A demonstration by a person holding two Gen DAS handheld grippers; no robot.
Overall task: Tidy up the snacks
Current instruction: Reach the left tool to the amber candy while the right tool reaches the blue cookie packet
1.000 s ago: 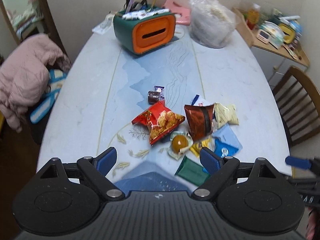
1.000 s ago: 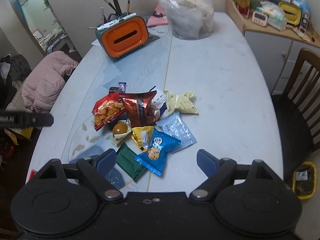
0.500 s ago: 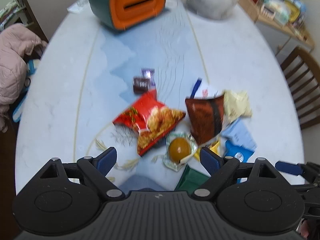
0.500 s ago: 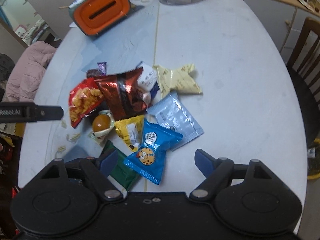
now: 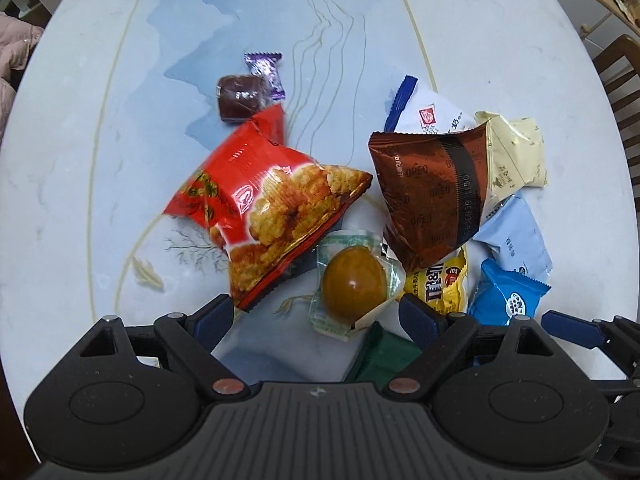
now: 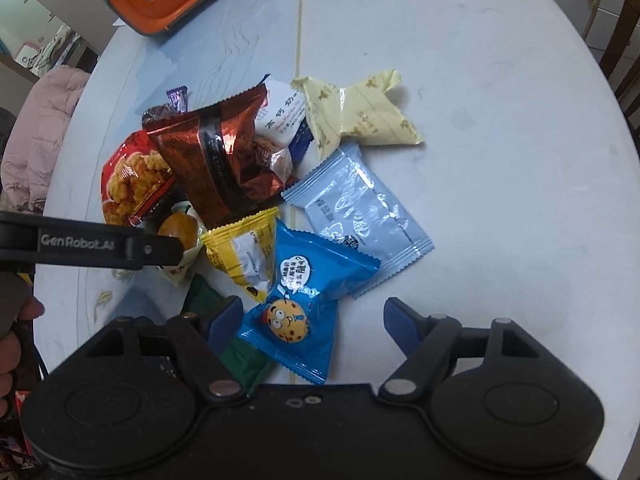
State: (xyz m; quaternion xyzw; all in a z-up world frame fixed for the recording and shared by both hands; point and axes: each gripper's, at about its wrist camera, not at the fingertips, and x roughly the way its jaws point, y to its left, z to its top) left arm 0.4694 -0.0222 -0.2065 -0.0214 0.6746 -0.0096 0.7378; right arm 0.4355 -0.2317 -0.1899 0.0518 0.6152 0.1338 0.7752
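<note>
Snack packets are heaped on the marble-patterned table (image 5: 460, 40), nearer its right edge. The left gripper (image 5: 316, 314) is held released above the wrapped braised egg (image 5: 352, 282); the right gripper (image 6: 310, 322), likewise spread, is positioned astride the blue cookie packet (image 6: 308, 300).

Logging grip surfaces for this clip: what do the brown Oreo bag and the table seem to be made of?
Oreo bag: seemingly metallised plastic film, glossy; it creases sharply and throws bright glints. Table: hard, smooth, pale top with faint grey veining, perhaps marble or an imitation; cannot tell which.
</note>
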